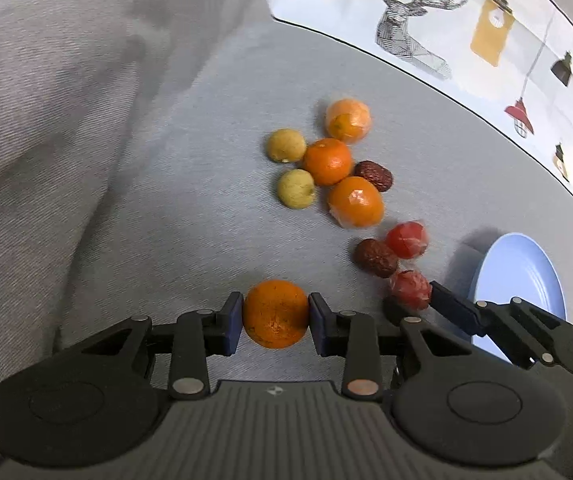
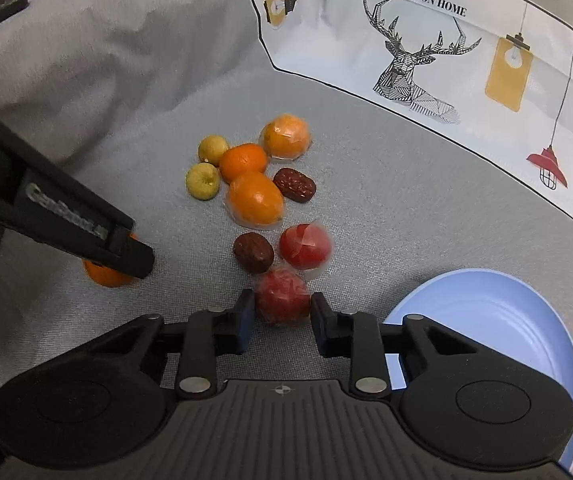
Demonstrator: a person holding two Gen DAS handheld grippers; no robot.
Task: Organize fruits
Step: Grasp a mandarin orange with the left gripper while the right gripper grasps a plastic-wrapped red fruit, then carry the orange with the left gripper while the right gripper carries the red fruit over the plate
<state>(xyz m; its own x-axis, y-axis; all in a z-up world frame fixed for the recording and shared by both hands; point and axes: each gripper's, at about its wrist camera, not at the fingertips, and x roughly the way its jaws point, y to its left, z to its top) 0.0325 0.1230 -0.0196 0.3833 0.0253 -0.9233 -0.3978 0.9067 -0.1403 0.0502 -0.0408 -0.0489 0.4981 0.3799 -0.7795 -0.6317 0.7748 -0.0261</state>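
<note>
- My left hand-held gripper (image 1: 275, 316) pinches a bare mandarin (image 1: 276, 314) squarely between both pads, low on the grey cloth surface (image 1: 190, 208).
- My right hand-held gripper (image 2: 282, 312) pinches a red plastic-wrapped fruit (image 2: 282, 298), one pad at each side.
- Just beyond it lie a second wrapped red fruit (image 2: 305, 246) and a dried red date (image 2: 253, 252), touching each other.
- Farther off sits the cluster of three oranges, two yellow-green fruits and another date.
- The light blue plate (image 2: 526, 320) lies to the right of my right hand-held gripper.

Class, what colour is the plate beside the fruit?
The plate is light blue, clearest in the right wrist view.
</note>
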